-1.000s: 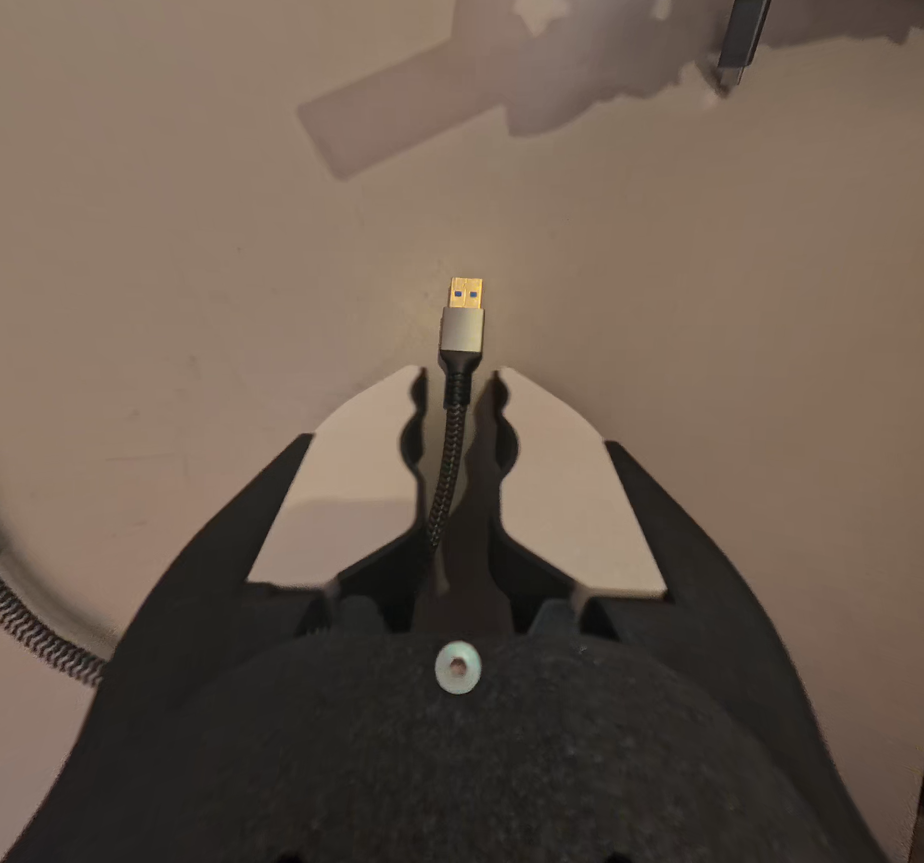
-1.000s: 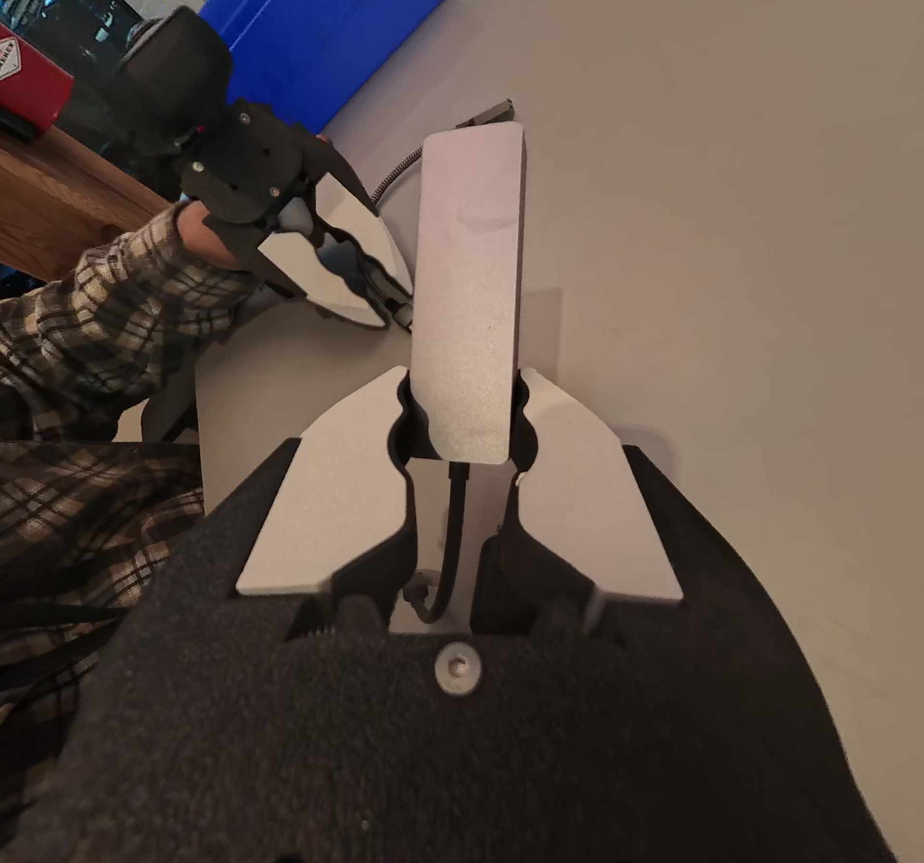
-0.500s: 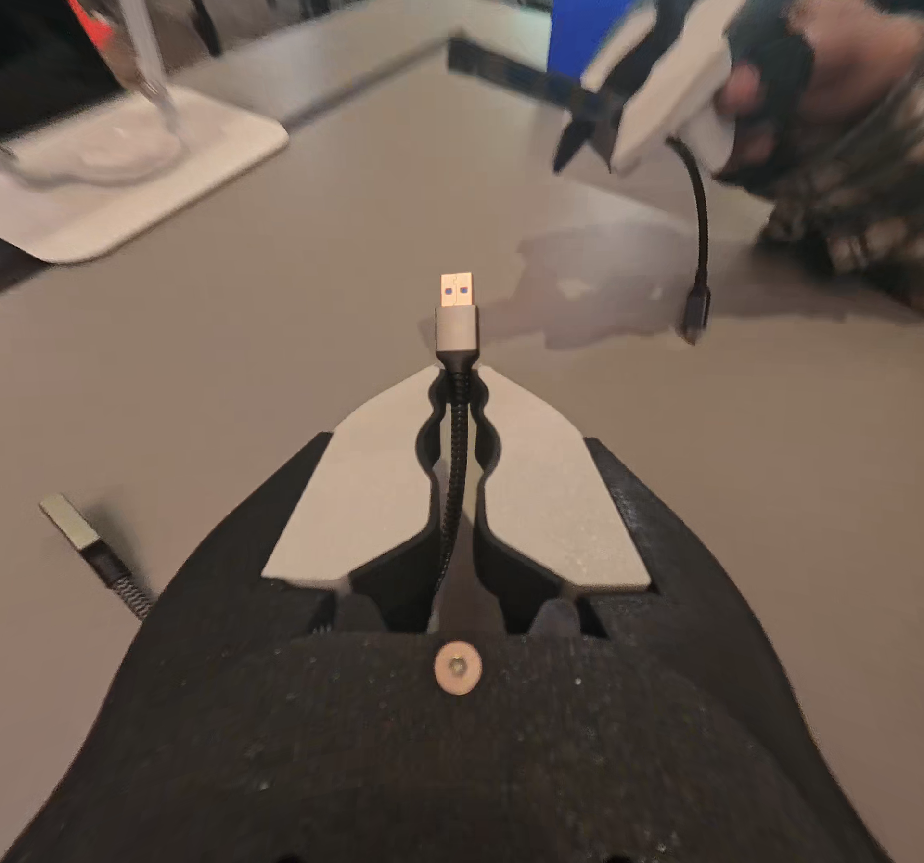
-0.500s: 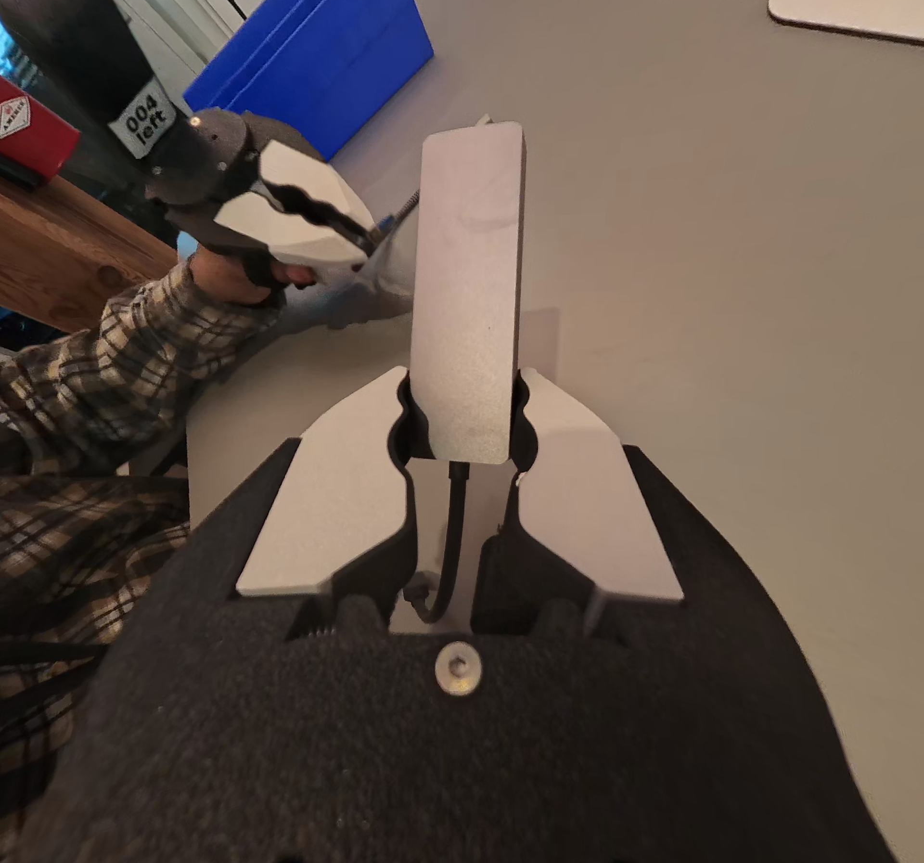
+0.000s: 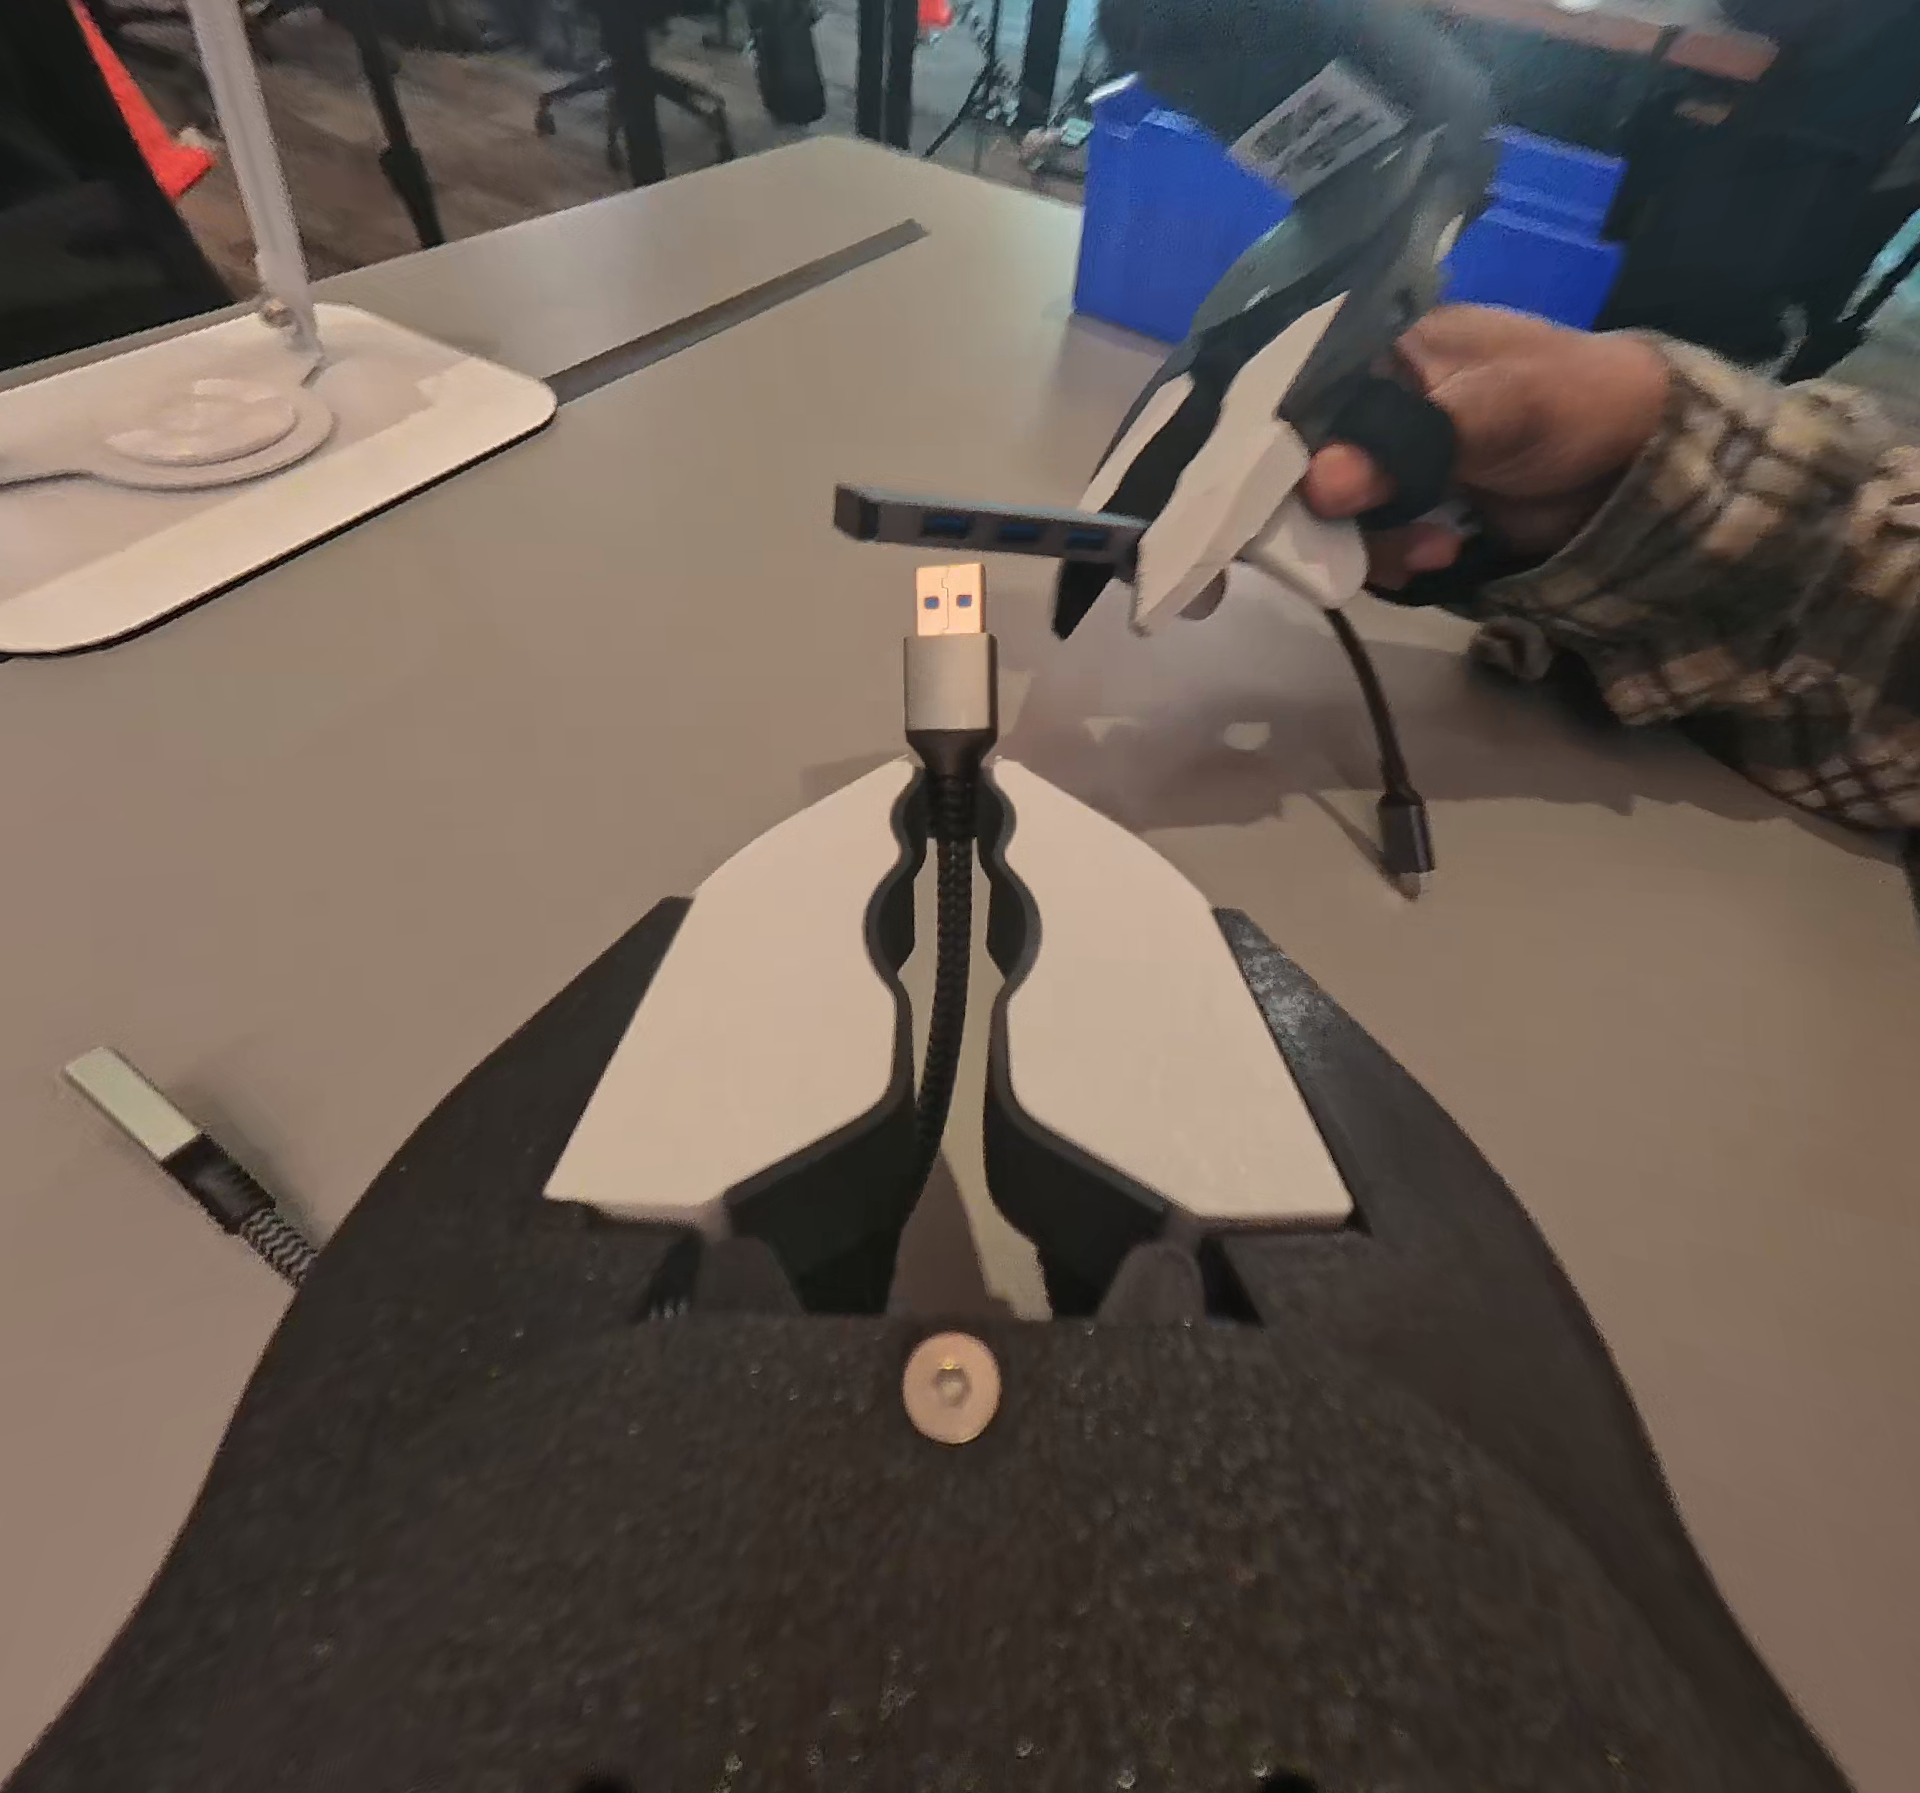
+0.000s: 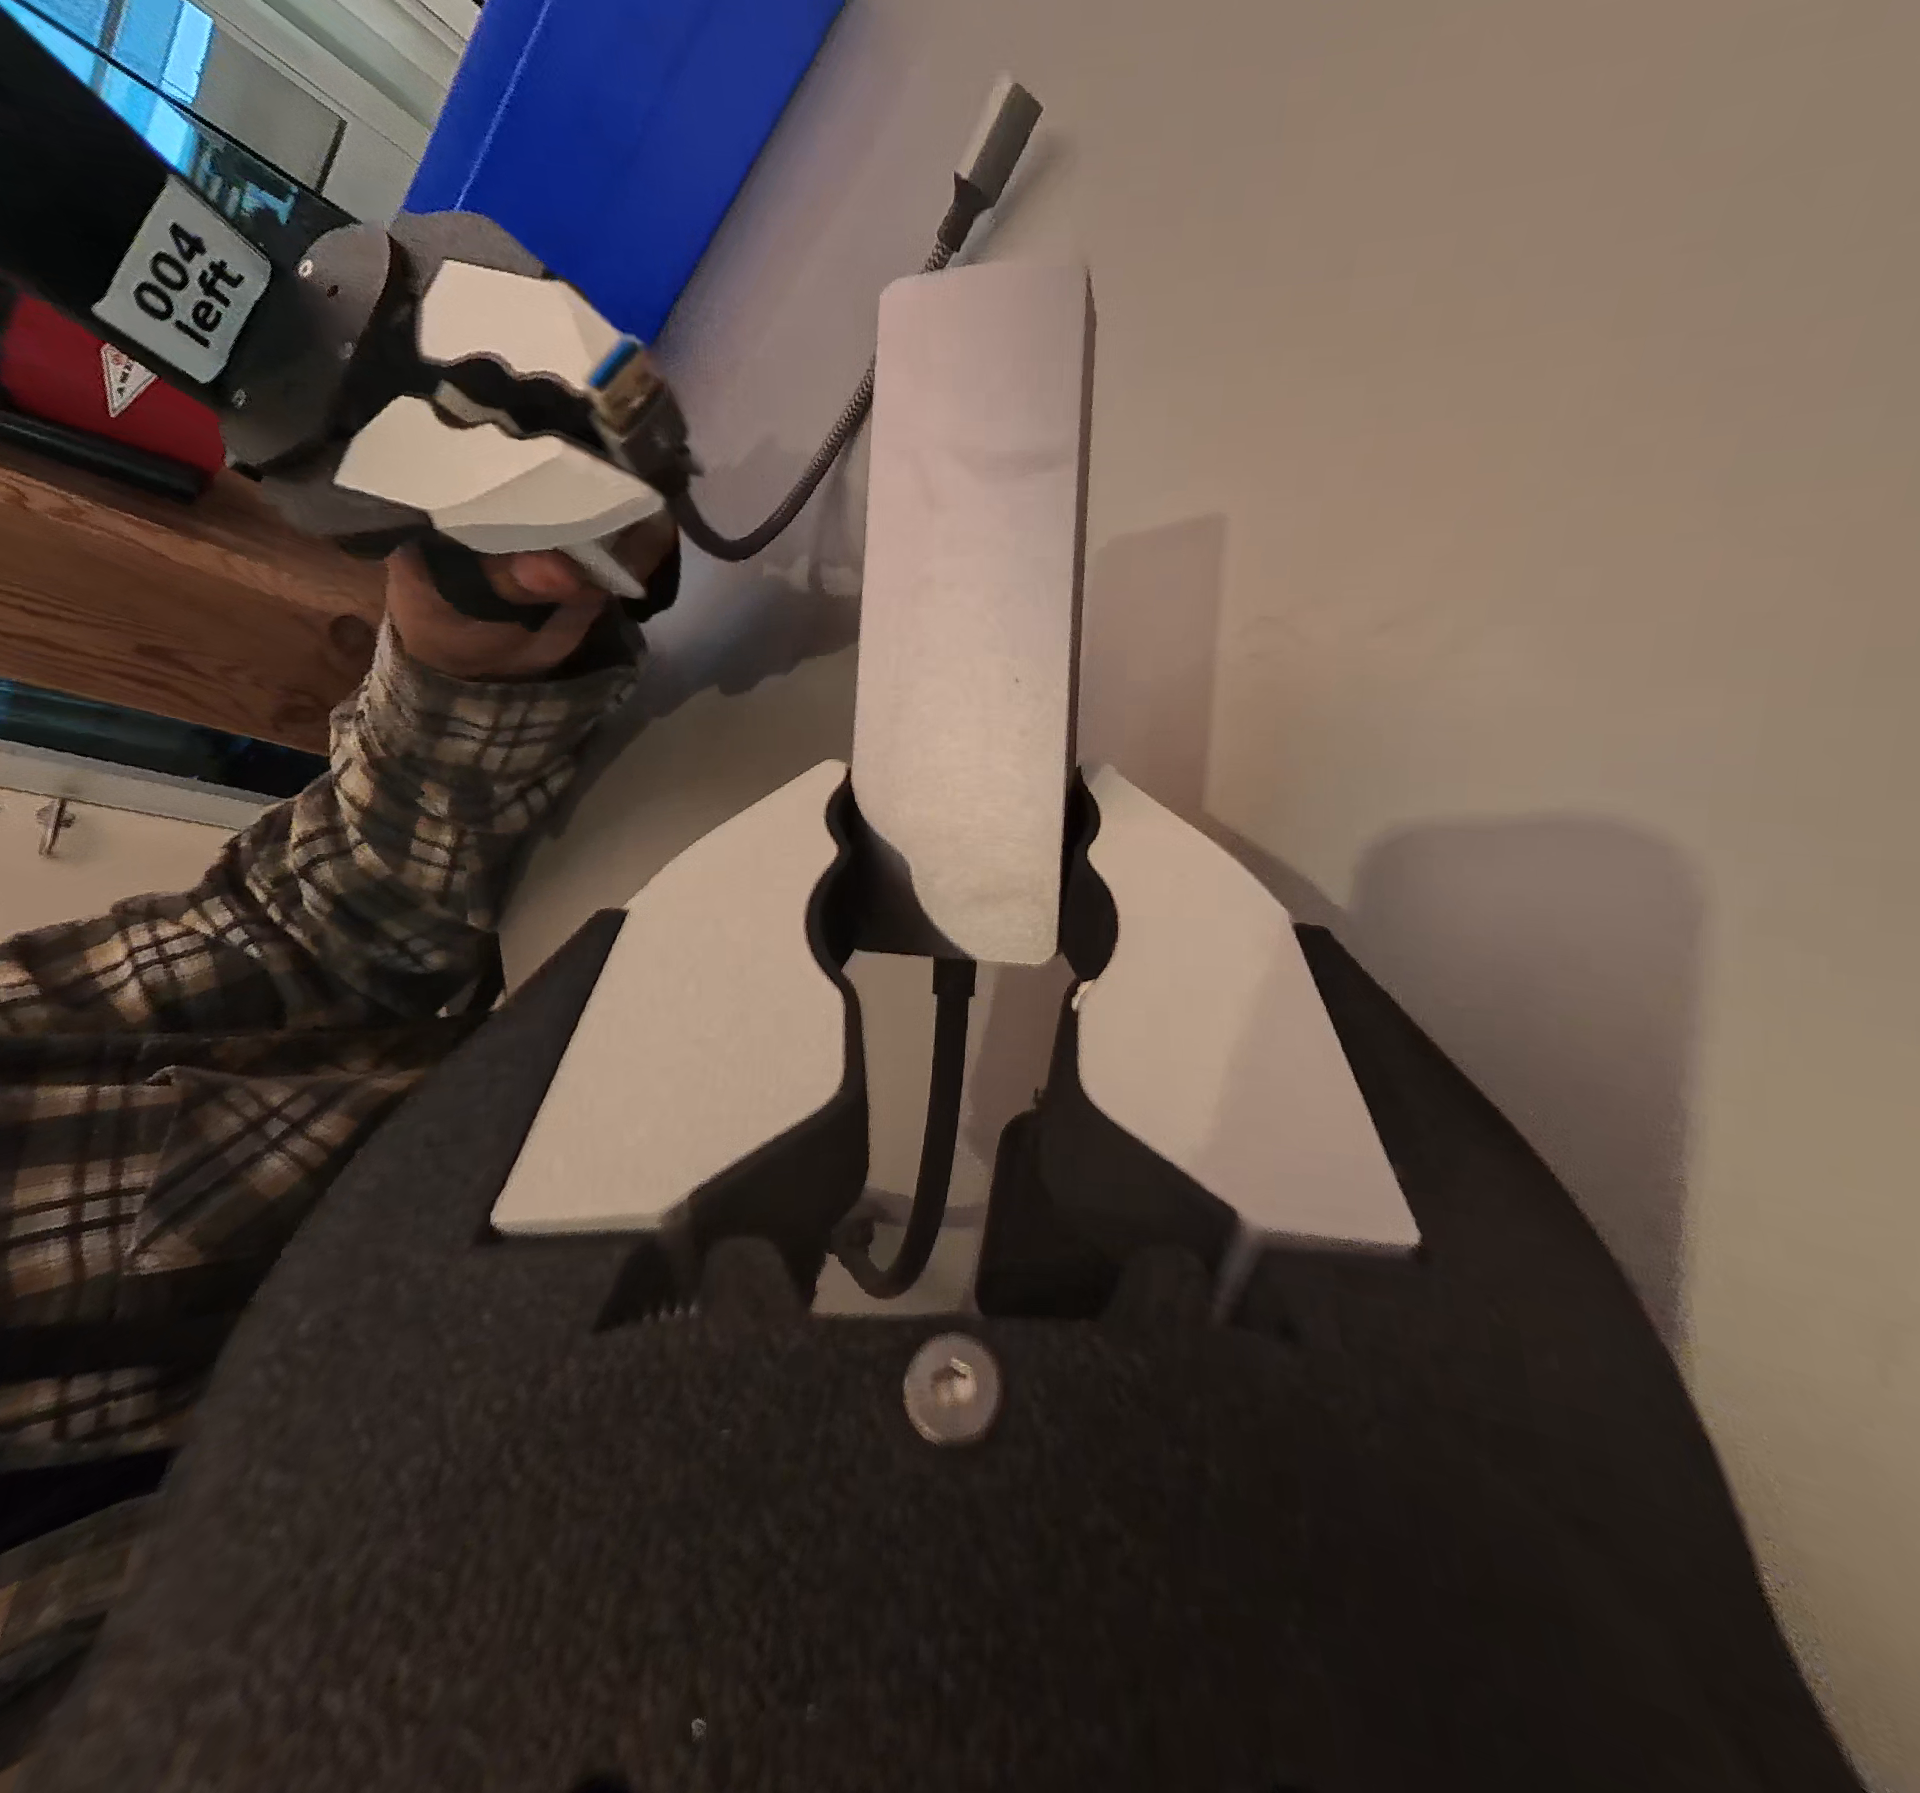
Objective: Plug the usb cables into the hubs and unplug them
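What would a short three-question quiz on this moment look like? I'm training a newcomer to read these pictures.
1. True or false: the plug is already seated in the hub.
2. What does the right claw hold? A) the hub B) a pen C) nothing
3. Fill in: the hub's own short cable hangs down and its end touches the ____.

Key:
1. False. The plug stands clear of the hub's blue ports, held by its braided cable in the left claw.
2. A
3. Table
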The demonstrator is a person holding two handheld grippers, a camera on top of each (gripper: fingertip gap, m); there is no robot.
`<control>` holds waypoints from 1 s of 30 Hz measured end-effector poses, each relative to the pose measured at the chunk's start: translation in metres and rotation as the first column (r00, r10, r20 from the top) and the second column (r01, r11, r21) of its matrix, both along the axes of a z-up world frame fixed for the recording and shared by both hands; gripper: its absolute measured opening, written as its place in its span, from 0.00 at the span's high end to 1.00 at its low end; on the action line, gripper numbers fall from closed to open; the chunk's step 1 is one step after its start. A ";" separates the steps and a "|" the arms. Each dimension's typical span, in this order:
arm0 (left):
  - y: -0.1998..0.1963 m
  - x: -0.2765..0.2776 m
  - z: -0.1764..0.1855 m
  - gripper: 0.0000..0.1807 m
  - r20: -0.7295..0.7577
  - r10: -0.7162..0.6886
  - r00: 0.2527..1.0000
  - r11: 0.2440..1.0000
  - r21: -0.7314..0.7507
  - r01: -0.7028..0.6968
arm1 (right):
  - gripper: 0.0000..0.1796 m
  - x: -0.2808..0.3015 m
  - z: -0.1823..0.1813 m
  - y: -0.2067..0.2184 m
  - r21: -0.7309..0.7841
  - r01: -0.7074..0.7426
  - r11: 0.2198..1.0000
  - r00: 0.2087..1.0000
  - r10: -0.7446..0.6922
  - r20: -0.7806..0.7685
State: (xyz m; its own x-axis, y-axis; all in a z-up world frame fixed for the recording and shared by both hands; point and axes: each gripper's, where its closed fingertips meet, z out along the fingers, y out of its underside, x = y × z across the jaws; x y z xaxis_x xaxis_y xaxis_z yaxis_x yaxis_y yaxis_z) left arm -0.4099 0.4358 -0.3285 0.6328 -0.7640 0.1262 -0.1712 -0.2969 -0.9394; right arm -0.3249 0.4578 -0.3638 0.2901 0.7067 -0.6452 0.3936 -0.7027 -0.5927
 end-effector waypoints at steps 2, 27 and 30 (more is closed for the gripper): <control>-0.005 -0.001 0.005 0.96 0.053 -0.028 0.998 1.000 0.011 0.027 | 0.80 -0.002 -0.001 -0.001 0.000 -0.005 1.000 1.000 0.005 0.001; -0.018 0.002 0.015 0.96 0.004 -0.128 0.992 0.979 0.160 0.126 | 0.80 -0.004 0.001 -0.005 0.070 -0.031 0.997 0.999 0.028 0.030; -0.016 0.001 0.013 0.96 -0.006 -0.118 0.993 0.982 0.147 0.118 | 0.80 -0.005 0.001 -0.006 0.069 -0.032 0.997 0.999 0.030 0.031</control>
State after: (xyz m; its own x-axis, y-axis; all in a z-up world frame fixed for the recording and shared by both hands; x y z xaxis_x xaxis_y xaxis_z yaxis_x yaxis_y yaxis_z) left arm -0.4085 0.4194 -0.3153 0.5371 -0.8435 0.0082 -0.1942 -0.1331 -0.9719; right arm -0.3295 0.4520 -0.3633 0.2857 0.7586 -0.5856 0.4333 -0.6473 -0.6271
